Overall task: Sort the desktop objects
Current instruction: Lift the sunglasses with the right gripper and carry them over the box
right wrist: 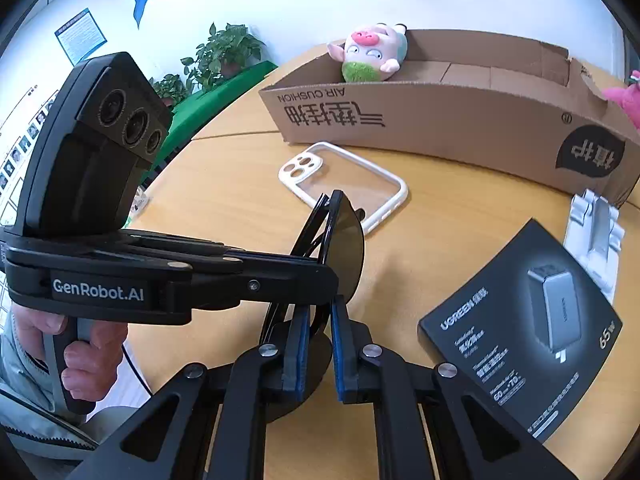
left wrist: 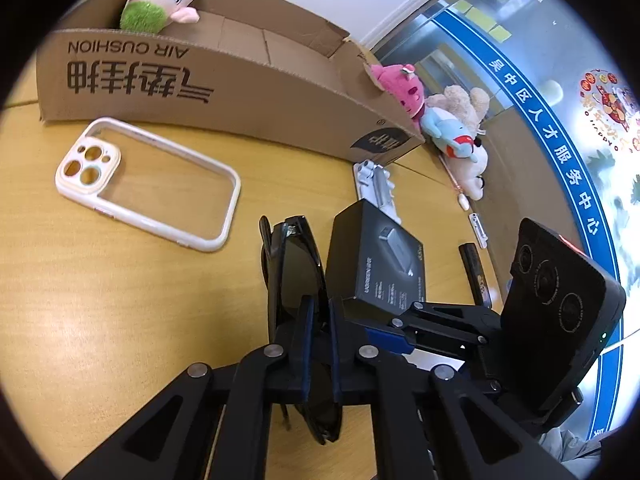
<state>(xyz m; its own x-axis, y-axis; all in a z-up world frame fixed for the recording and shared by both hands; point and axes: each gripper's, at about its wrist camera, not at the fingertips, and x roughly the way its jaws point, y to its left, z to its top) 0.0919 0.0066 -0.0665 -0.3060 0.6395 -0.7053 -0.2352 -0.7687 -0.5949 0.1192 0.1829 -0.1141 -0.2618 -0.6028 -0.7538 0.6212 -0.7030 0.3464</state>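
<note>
Sunglasses (left wrist: 298, 280) | black, glossy, folded | dark lenses | edge-on

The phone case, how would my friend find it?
Find the long cardboard box on the wooden table. Just in front lies the phone case, flat and alone. It is see-through with a white rim and camera holes, unlike the black box.
</note>
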